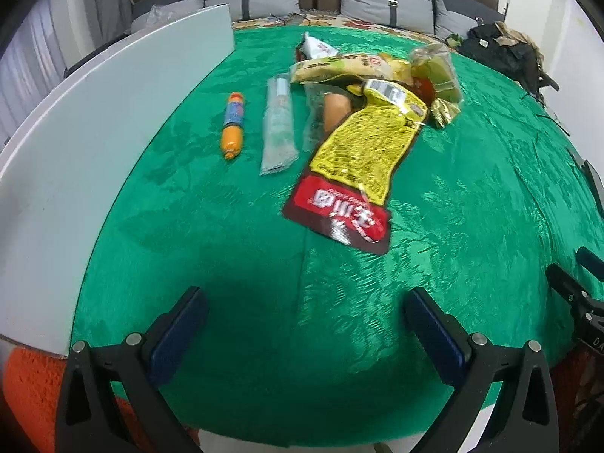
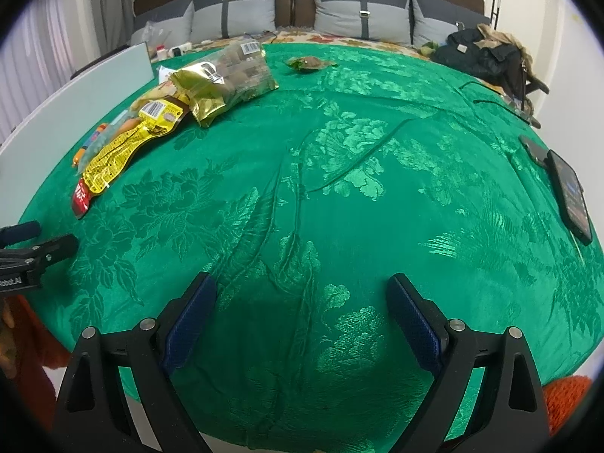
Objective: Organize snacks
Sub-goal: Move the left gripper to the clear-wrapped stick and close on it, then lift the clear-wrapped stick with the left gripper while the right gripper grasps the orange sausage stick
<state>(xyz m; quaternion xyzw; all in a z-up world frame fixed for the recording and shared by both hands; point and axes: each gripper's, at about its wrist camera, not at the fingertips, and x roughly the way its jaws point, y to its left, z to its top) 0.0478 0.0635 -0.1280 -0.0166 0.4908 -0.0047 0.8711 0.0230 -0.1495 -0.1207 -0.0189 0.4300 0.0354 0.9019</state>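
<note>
A pile of snacks lies on the green cloth (image 1: 472, 188). In the left wrist view an orange sausage stick (image 1: 233, 124) and a clear long packet (image 1: 278, 126) lie side by side left of a long yellow and red packet (image 1: 358, 158). Behind them are a beige packet (image 1: 339, 68) and a clear bag of snacks (image 1: 434, 71). My left gripper (image 1: 305, 321) is open and empty, short of the yellow packet. My right gripper (image 2: 302, 309) is open and empty over bare cloth. The yellow packet (image 2: 113, 151) and a gold bag (image 2: 204, 94) show far left there.
A white board (image 1: 94, 143) runs along the table's left side. A small green wrapper (image 2: 309, 63) lies at the far side. A phone (image 2: 572, 196) lies at the right edge. A dark bag (image 2: 487, 53) sits at the back right, before grey cushions.
</note>
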